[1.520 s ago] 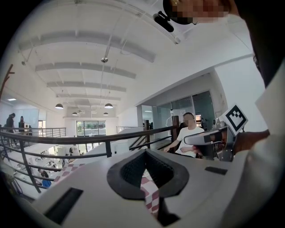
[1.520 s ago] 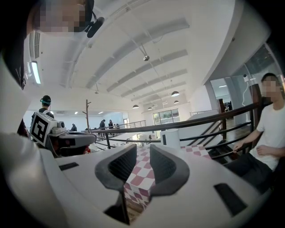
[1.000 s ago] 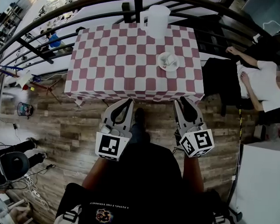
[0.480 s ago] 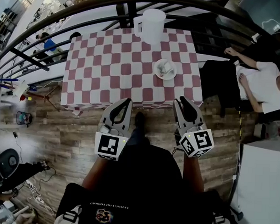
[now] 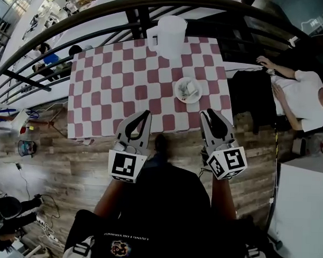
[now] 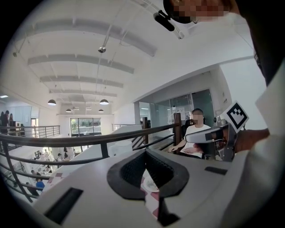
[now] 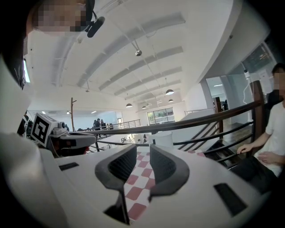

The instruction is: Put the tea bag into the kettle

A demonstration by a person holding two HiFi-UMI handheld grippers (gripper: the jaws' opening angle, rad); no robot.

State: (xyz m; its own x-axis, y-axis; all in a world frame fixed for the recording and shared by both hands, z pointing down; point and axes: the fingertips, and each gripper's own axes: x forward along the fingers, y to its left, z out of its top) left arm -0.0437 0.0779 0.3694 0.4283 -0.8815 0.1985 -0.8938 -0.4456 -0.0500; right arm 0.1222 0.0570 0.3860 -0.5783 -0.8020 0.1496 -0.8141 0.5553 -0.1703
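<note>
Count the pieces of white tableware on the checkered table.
2. The white kettle stands at the far edge; a saucer holding what looks like the tea bag sits right of centre. Nothing else shows.

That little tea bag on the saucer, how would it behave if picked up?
The tea bag looks small and thin, so it is probably light and floppy, sagging from a pinch. Its saucer lies on the checked cloth, so it may slide if nudged.

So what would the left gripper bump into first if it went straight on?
Probably the saucer: the left gripper looks straight at it over the checked cloth. Depth is unclear, so it could pass above it.
</note>
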